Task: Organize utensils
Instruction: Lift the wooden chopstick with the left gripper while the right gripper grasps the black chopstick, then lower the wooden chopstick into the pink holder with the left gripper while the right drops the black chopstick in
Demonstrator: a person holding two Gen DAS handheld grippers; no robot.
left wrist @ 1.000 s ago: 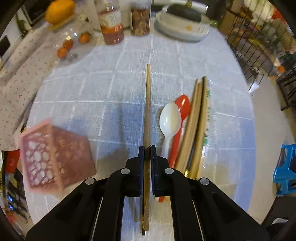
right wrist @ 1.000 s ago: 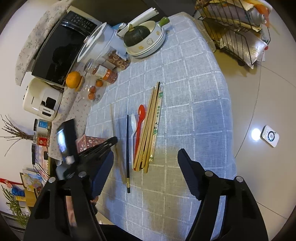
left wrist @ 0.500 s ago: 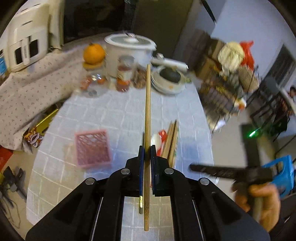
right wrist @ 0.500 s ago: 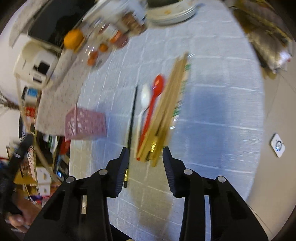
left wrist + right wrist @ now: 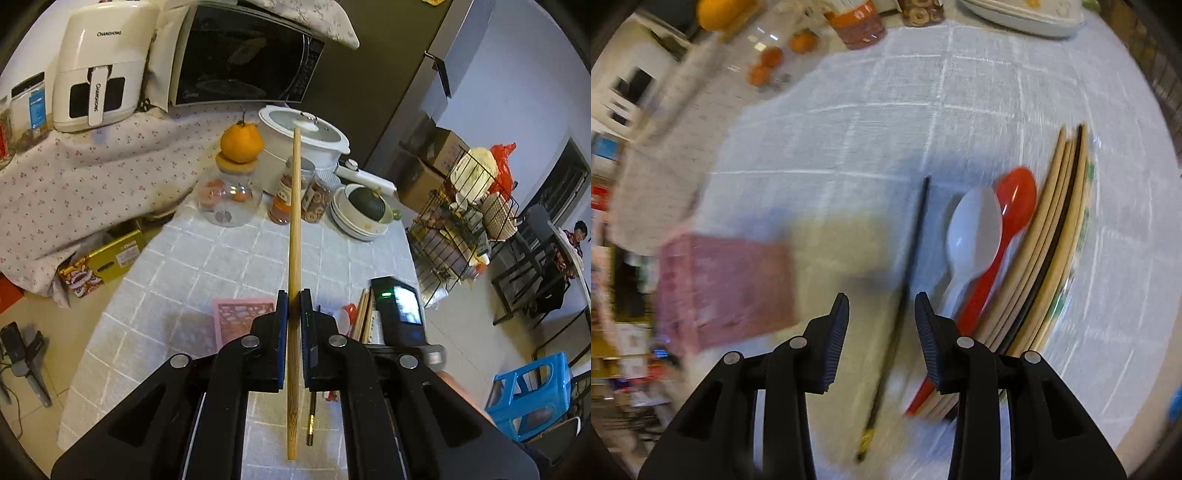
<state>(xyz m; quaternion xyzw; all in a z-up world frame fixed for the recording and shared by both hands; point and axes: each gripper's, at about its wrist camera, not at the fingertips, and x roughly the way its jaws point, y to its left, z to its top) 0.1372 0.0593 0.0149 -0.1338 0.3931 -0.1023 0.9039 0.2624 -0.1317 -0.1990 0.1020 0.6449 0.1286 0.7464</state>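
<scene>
My left gripper (image 5: 293,291) is shut on a wooden chopstick (image 5: 295,206) and holds it in the air above the table, over the pink lattice basket (image 5: 240,314). My right gripper (image 5: 881,295) points down at the table with its jaws partly apart. A black chopstick (image 5: 916,240) lies on the cloth in line with the gap, and the pads are not pressing on it. Right of it lie a white spoon (image 5: 975,236), a red spoon (image 5: 1015,199) and a bundle of wooden chopsticks (image 5: 1049,240). The pink basket (image 5: 724,288) stands to the left, blurred.
At the table's far end stand a glass jar (image 5: 229,199) with an orange on top, spice jars (image 5: 284,199), a white pot (image 5: 306,144) and stacked bowls (image 5: 362,218). A wire rack (image 5: 461,221) and a blue stool (image 5: 532,395) stand off the table's right side.
My left gripper rose with the wooden chopstick and tipped up, away from the tabletop. My right gripper narrowed its jaws and dropped over the black chopstick.
</scene>
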